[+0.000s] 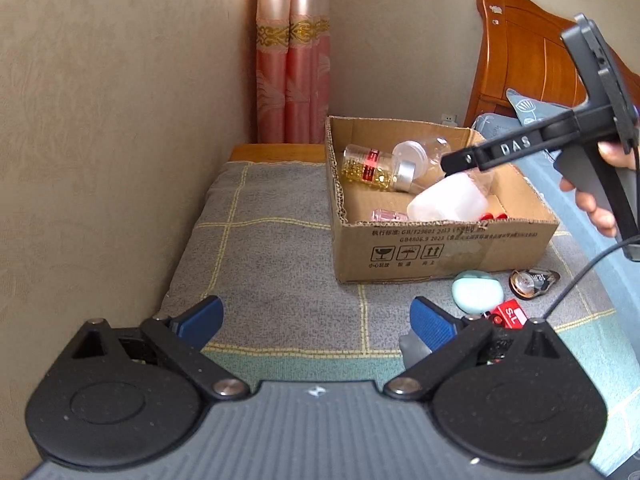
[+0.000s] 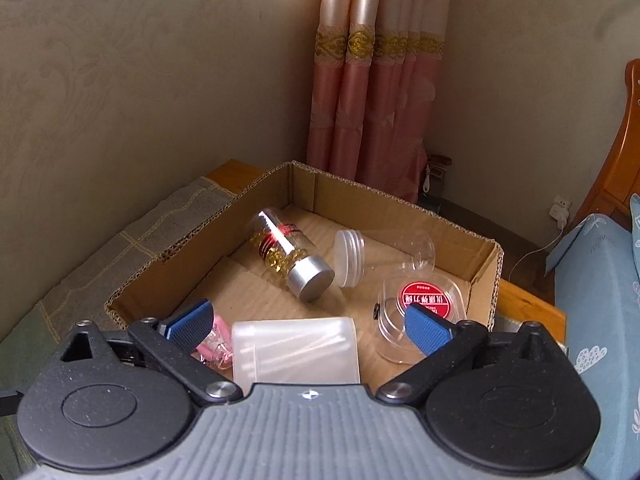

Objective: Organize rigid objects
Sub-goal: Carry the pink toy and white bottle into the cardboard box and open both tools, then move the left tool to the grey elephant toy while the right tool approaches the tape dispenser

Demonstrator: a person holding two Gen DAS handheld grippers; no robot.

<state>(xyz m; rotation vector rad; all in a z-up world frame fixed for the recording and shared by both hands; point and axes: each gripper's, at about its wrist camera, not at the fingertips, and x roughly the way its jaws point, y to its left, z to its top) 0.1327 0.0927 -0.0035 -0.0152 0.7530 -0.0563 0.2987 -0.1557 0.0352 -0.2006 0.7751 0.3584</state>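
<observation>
Here the swab box (image 2: 295, 350) lies between the right gripper's (image 2: 306, 322) wide-spread, untouching fingers (image 2: 424, 330).

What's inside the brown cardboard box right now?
Inside the brown cardboard box: a clear bottle of gold capsules with silver cap, a clear white-lidded jar, a translucent white plastic tub, a round clear case with red label, something pink partly covered.

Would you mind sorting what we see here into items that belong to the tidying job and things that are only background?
Job:
cardboard box
frosted white container
gold-filled bottle
clear jar
red-labelled spool
mint case
red tag
right gripper

Background:
pink curtain
wooden headboard
checked cloth
</observation>
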